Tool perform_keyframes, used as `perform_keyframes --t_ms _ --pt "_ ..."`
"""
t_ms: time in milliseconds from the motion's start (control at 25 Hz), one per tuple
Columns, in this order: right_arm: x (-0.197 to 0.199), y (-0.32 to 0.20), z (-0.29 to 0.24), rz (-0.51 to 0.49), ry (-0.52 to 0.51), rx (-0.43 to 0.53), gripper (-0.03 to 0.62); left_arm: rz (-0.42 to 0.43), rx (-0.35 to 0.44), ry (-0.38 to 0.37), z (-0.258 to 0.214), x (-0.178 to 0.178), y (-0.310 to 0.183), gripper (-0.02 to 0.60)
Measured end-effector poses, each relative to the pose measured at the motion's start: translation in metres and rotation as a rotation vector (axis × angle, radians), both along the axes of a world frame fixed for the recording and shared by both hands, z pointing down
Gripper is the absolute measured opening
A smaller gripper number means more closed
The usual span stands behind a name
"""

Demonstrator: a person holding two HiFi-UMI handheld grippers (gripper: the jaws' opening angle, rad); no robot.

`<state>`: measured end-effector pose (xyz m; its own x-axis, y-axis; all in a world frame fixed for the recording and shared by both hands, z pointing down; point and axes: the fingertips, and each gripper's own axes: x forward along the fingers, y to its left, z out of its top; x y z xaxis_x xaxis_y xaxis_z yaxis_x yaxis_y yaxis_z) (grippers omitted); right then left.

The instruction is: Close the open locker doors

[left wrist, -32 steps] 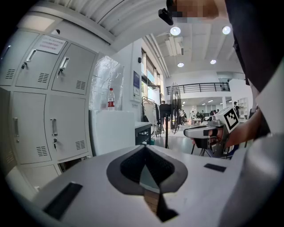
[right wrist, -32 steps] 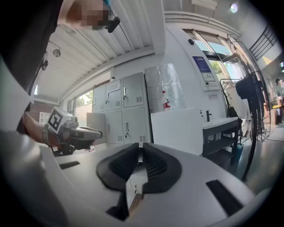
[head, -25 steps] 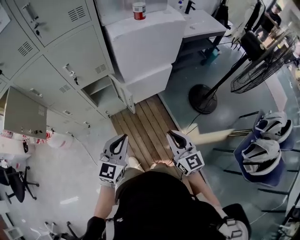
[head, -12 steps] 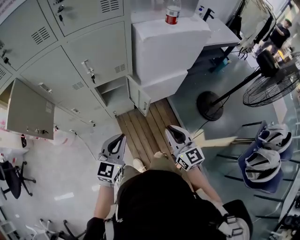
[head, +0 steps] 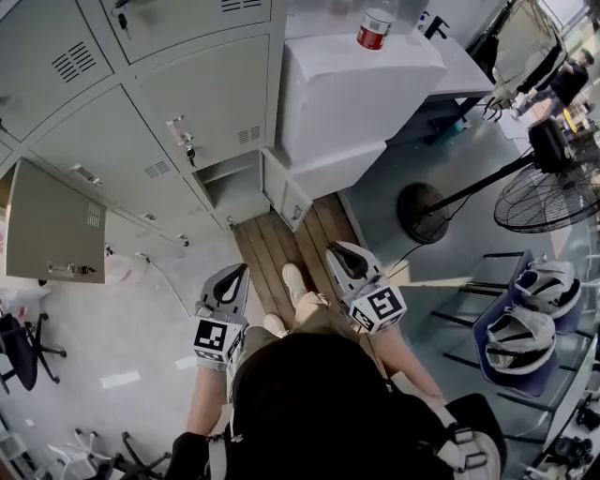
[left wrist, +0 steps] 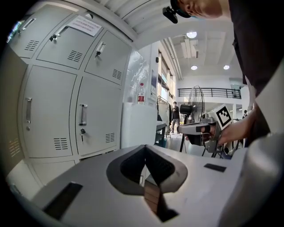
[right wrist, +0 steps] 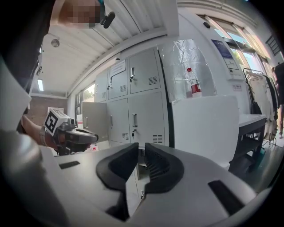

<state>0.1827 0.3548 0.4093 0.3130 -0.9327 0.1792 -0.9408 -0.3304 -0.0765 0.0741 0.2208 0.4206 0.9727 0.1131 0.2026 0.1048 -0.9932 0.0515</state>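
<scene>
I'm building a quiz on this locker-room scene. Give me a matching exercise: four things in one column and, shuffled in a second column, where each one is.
Things
1. red-labelled bottle
2. floor fan
3. large open locker door
4. white helmets

Places
A. standing on the grey floor, right of the white cabinet
B. lying on a blue support at the right edge
C. on top of the white cabinet
D. swung out at the far left of the lockers

Pairs: 1-C, 2-A, 3-D, 4-B
</scene>
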Motion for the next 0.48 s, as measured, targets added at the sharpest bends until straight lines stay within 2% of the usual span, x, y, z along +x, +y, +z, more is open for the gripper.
perform_keyframes --t_ms 200,480 --pt "0.04 -0.019 0.011 -0.041 -0.021 -0.007 0.041 -0.012 0.01 0.007 -0.008 0.038 -0.015 0.009" --pt "0.107 -0.05 0.03 -0.119 -0.073 -0.022 0.043 -0.08 0.041 -0.039 -0.005 0.091 -0.038 0.009"
